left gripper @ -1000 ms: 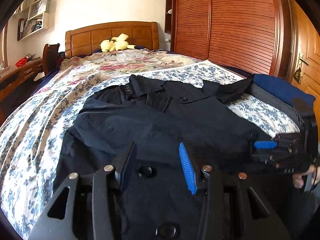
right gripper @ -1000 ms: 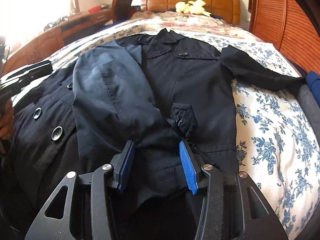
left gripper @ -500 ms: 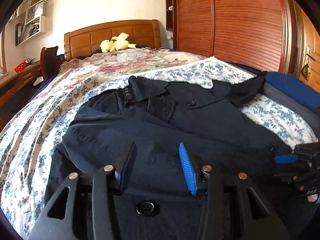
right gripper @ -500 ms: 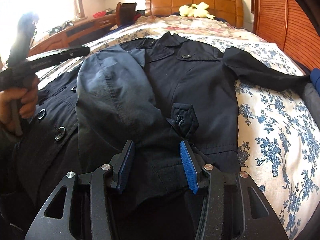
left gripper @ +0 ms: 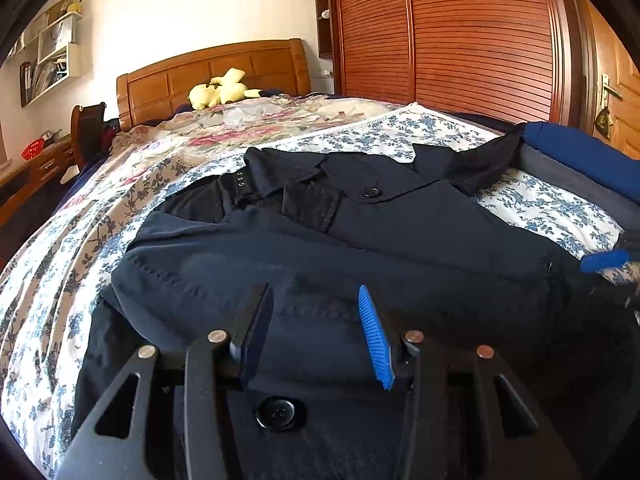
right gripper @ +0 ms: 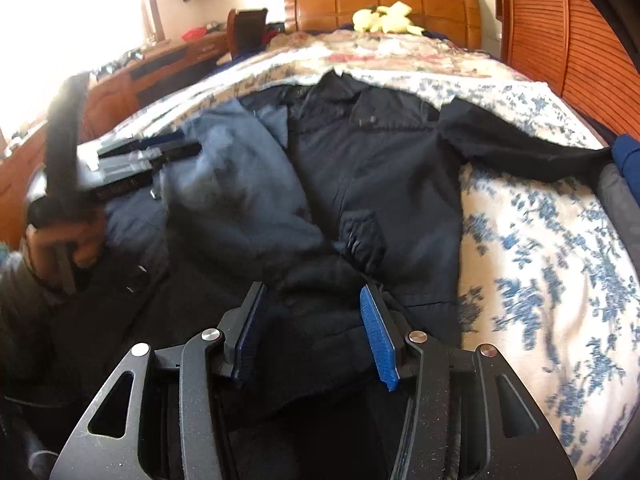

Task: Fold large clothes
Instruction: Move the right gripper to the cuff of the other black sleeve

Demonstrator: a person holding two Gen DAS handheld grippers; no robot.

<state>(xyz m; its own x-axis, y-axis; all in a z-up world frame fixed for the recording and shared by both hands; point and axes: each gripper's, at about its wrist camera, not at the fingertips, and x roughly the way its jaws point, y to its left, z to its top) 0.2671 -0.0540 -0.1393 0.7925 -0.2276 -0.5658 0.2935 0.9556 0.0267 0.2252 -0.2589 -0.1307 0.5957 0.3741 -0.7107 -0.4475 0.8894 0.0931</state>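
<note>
We find the coat [left gripper: 400, 248] spread flat on the bed [left gripper: 52, 264], collar toward the far headboard [left gripper: 216, 76]. One sleeve [right gripper: 240, 192] lies folded across the coat's front; the other sleeve [right gripper: 520, 148] stretches right toward folded clothes [left gripper: 580, 160] at the bed's right edge. A soft toy [left gripper: 222, 90] sits before the headboard. A wardrobe [left gripper: 460, 36] stands right of the bed, a desk [right gripper: 160, 64] left.
</note>
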